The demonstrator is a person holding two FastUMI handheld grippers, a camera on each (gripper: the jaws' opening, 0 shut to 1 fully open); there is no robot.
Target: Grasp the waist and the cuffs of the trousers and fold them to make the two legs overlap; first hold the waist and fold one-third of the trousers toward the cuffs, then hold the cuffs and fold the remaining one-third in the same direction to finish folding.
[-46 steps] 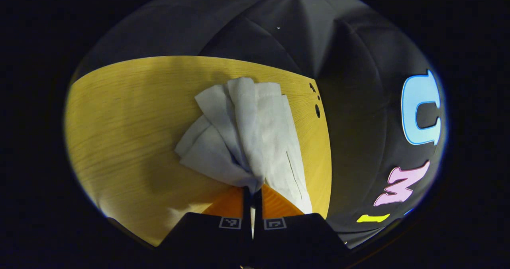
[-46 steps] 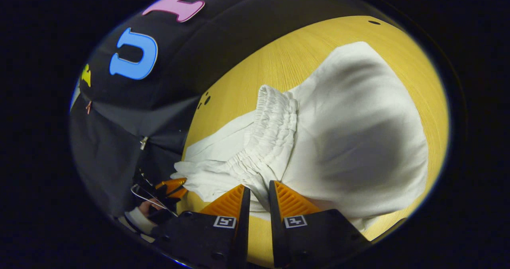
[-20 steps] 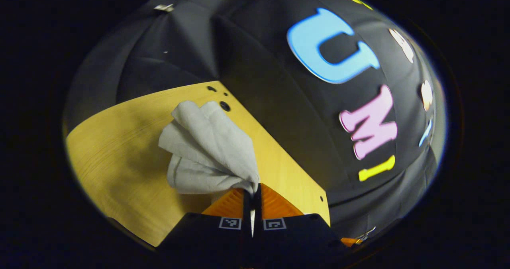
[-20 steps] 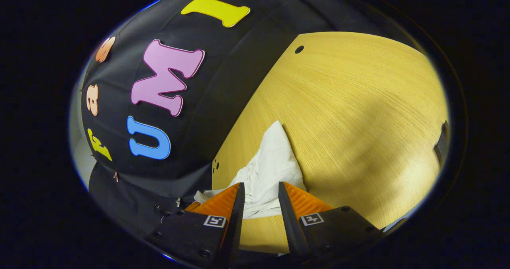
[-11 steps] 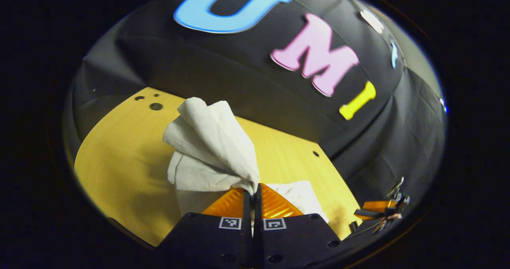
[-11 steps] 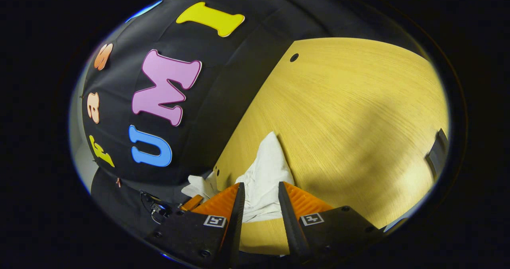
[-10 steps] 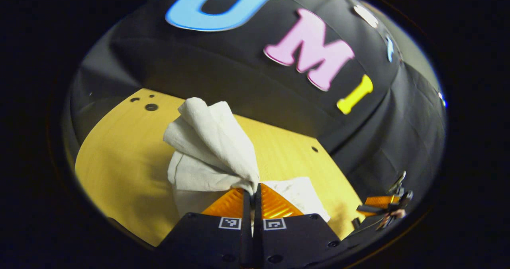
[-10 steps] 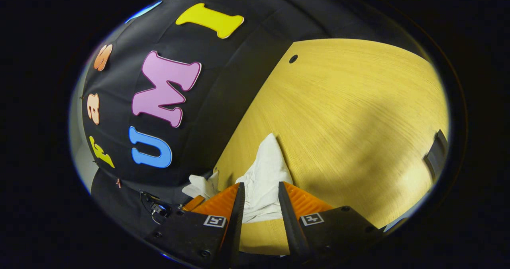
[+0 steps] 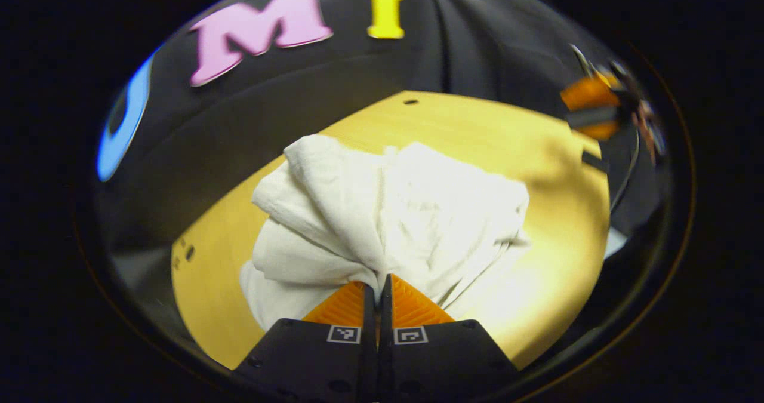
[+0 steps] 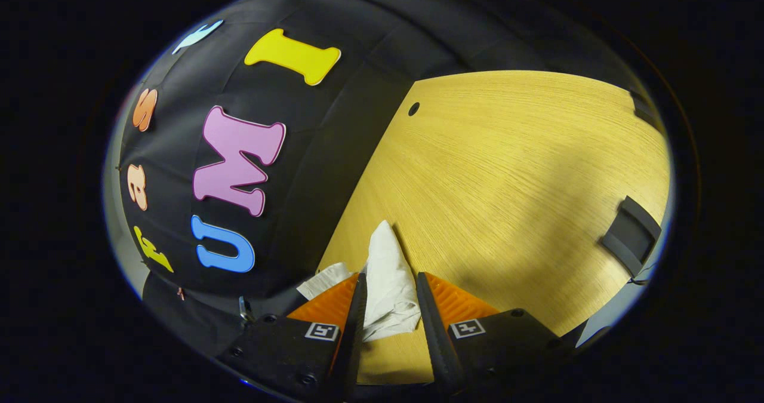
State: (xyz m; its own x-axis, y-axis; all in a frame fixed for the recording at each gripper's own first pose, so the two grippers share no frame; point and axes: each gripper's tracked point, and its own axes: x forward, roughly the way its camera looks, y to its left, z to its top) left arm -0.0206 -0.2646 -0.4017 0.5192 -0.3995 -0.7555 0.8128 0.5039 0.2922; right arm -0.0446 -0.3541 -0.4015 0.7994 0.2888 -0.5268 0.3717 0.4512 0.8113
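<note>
White trousers (image 9: 418,212) lie bunched in a loose heap on the yellow wooden table (image 9: 555,260). My left gripper (image 9: 377,288) is shut on a gathered fold of the trousers at the heap's near edge, and the cloth fans out ahead of it. In the left gripper view my right gripper (image 9: 597,107) hangs at the table's far right edge, apart from the heap. In the right gripper view my right gripper (image 10: 388,307) stands open; a narrow tip of the trousers (image 10: 387,265) lies on the table (image 10: 507,170) and shows in the gap between its fingers, which do not press on it.
A small black block (image 10: 631,236) sits at the table's right edge, also seen as the black block (image 9: 594,161) near my right gripper. A round hole (image 10: 413,108) marks the table near the black cloth wall. Bare wood stretches ahead of my right gripper.
My left gripper has swung round with its fold, bringing that end beside the rest of the trousers in one heap. My right gripper has opened off the waist and drawn back.
</note>
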